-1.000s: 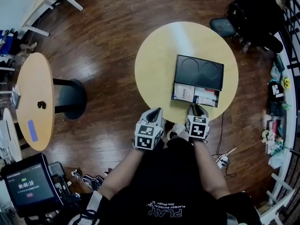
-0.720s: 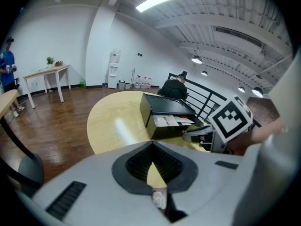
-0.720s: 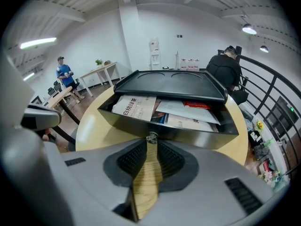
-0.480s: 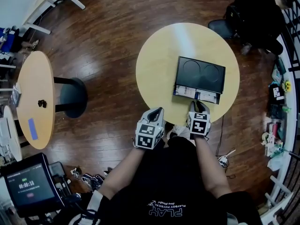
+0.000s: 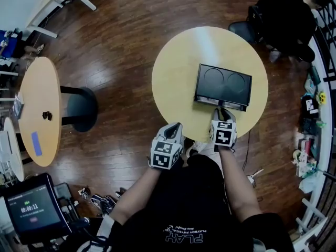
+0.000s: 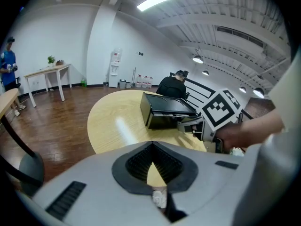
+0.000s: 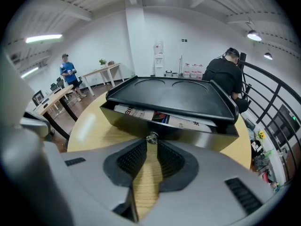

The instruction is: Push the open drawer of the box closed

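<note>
A black box (image 5: 223, 83) lies on the round wooden table (image 5: 176, 77). Its drawer (image 5: 220, 105) faces me and is pushed almost fully in. In the right gripper view a narrow slot still shows papers (image 7: 162, 118) above the drawer front (image 7: 188, 131). My right gripper (image 5: 222, 112) is shut, its tips pressed against the small metal knob (image 7: 151, 137) on the drawer front. The shut left gripper (image 5: 174, 127) hangs at the table's near edge with nothing in it, left of the box. The left gripper view shows the box (image 6: 165, 110) and the right gripper (image 6: 187, 125) from the side.
A second round table (image 5: 37, 112) and a dark round stool base (image 5: 81, 109) stand to the left. A person in black (image 5: 286, 14) sits beyond the table at the upper right, by a railing (image 5: 325, 62). A monitor (image 5: 31, 209) sits at the lower left.
The drawer has slid from wide open, with papers showing, to almost shut. My right gripper has moved forward with the drawer front. The left gripper has stayed put.
</note>
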### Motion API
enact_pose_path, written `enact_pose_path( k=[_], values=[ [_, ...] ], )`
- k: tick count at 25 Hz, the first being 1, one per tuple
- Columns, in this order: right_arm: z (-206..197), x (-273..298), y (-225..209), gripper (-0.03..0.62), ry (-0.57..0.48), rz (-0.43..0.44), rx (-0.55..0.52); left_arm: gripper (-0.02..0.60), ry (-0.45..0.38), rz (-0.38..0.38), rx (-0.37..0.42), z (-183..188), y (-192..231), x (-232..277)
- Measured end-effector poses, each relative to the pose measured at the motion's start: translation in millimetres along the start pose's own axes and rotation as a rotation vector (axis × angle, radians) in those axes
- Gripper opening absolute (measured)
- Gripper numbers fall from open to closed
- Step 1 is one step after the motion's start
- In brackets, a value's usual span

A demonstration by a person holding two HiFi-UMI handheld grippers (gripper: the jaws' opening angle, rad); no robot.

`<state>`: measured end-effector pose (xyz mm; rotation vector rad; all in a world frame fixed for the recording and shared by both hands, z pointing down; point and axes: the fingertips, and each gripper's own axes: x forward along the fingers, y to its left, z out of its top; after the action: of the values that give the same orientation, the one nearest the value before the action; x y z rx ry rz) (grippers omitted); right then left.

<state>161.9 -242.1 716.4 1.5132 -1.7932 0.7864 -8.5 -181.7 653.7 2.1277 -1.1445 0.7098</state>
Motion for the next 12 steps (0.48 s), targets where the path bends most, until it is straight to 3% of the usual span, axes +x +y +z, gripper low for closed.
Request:
enact_pose_path(
  k=[12],
  values=[
    [17,13,-10,0.074,-0.014,0.012,0.001,-0.003,0.007,0.020,-0.009,-3,7,-2]
  ],
)
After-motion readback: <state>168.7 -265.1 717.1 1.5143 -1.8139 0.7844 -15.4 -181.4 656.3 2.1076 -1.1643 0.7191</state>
